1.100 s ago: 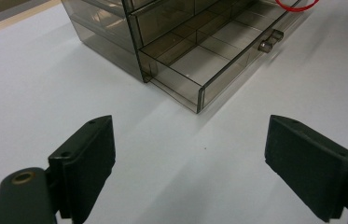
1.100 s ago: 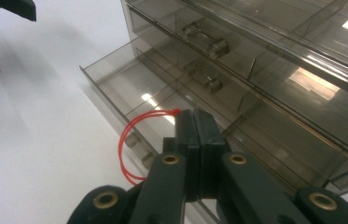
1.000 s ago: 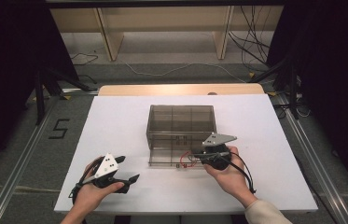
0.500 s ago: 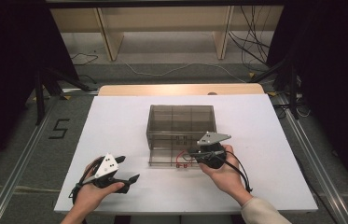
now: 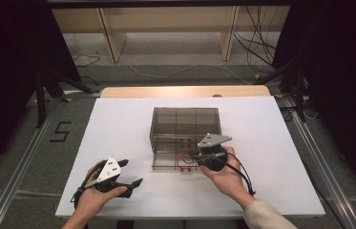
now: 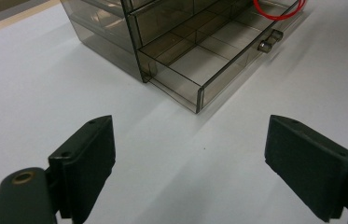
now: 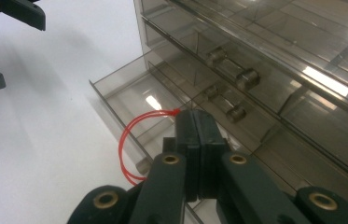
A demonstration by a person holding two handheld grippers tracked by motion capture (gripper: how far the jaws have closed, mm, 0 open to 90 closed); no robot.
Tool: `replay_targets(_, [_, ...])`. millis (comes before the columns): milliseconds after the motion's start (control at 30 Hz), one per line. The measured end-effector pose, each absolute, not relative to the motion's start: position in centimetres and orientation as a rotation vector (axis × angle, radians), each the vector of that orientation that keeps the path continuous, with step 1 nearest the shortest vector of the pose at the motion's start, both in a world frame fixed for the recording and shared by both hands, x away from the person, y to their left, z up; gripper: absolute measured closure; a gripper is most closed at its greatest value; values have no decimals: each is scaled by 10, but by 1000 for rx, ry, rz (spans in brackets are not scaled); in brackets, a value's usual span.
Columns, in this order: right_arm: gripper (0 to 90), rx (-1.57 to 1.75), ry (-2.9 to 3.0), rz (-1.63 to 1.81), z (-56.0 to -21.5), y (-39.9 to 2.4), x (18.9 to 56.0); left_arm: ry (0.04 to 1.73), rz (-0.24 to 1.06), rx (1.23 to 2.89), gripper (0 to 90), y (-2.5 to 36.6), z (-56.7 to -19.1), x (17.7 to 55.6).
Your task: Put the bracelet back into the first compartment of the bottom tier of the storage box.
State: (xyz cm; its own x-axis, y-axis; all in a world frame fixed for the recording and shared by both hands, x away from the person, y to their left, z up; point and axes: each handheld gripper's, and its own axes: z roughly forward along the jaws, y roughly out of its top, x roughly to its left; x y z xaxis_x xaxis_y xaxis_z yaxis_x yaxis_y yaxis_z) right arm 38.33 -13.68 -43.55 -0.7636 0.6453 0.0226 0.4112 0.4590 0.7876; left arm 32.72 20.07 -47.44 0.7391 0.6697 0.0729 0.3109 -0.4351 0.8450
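Observation:
A smoky clear drawer cabinet point(image 5: 185, 125) stands mid-table with its bottom drawer point(image 5: 168, 160) pulled out toward me. My right gripper point(image 5: 192, 155) is over that drawer's right end, shut on a thin red loop point(image 5: 183, 162). In the right gripper view the jaws are pressed together point(image 7: 195, 122) and the red loop point(image 7: 124, 140) curves out to their left over the drawer point(image 7: 129, 93). My left gripper point(image 5: 132, 171) rests open near the front left of the table. Its jaws point(image 6: 192, 140) are spread wide with nothing between them, facing the open drawer point(image 6: 199, 65).
The white table top point(image 5: 118, 124) is bare on both sides of the cabinet. Upper drawers with small knobs point(image 7: 241, 77) are pushed in. The table's front edge lies just behind my hands. Shelving and cables are on the floor beyond the far edge.
My right gripper has shifted a little to the left along the open drawer's front, still carrying the red loop. The left gripper has stayed in place.

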Motion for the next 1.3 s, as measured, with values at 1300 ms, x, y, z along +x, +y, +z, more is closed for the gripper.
replay_targets(1300, [900, 874, 2448, 1192, -435, -112, 394, 737, 504, 2041, 160, 200, -474, 327])
